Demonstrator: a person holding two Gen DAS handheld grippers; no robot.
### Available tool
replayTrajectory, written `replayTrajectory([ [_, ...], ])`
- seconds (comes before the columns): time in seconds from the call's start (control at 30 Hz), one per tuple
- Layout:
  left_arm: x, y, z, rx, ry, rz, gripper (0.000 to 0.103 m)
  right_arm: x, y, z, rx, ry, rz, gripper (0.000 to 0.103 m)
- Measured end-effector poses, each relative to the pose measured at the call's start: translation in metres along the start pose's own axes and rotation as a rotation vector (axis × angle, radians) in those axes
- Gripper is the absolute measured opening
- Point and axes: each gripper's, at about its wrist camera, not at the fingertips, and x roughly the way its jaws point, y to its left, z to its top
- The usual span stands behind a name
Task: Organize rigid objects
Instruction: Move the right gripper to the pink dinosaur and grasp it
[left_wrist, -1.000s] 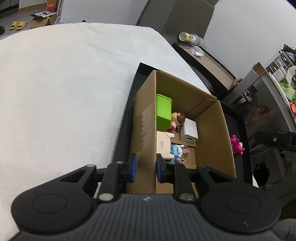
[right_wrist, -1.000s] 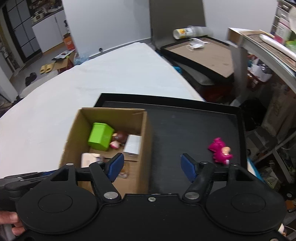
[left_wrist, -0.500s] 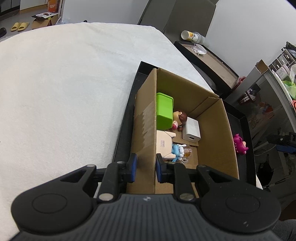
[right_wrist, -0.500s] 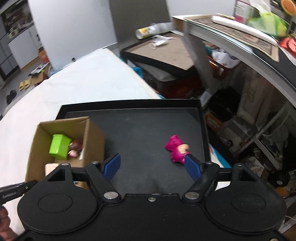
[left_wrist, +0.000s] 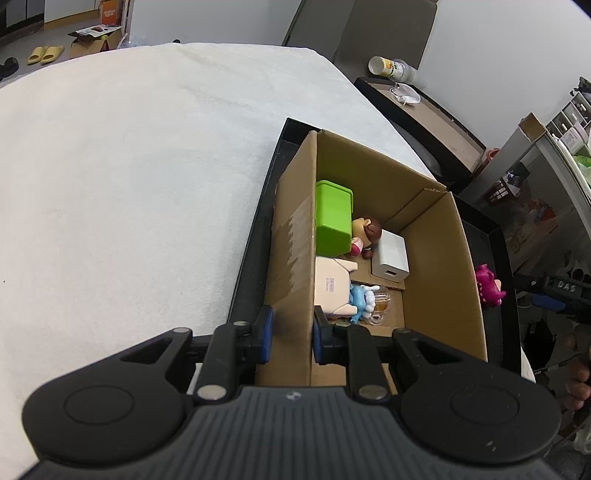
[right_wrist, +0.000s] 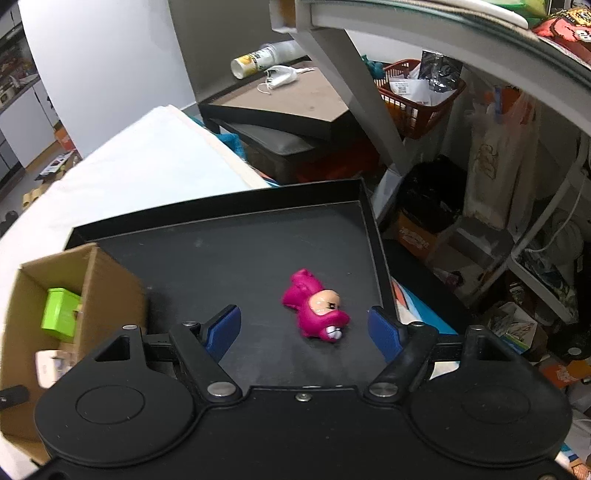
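Observation:
My left gripper is shut on the left wall of a cardboard box that stands in a black tray. Inside the box lie a green box, a brown-haired figurine, a white cube, a beige carton and a blue figurine. A magenta toy figure lies on the tray floor. My right gripper is open, its fingers on either side of that toy, just short of it. The toy also shows in the left wrist view.
The tray rests on a white cloth-covered table. Another black tray with a bottle and a mask sits beyond. Shelving, a red basket and clutter stand to the right of the tray edge.
My right gripper has swung right and moved forward from over the box to the magenta toy, which now lies between its open fingers. My left gripper holds the box wall as before.

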Motion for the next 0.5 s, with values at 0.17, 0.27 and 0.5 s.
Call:
replayTrajectory([
  [0.17,0.002,-0.003,0.000,0.005,0.001,0.018,0.020,0.019,0.000,-0.003,-0.014,-0.006,-0.032,0.075],
  [0.27,0.004,-0.005,0.001,0.005,0.002,0.028,0.020,0.029,0.003,-0.003,-0.033,-0.024,-0.018,0.075],
  [0.5,0.007,-0.007,0.001,0.011,0.008,0.042,0.020,0.046,0.014,-0.003,-0.106,-0.061,-0.086,0.075],
])
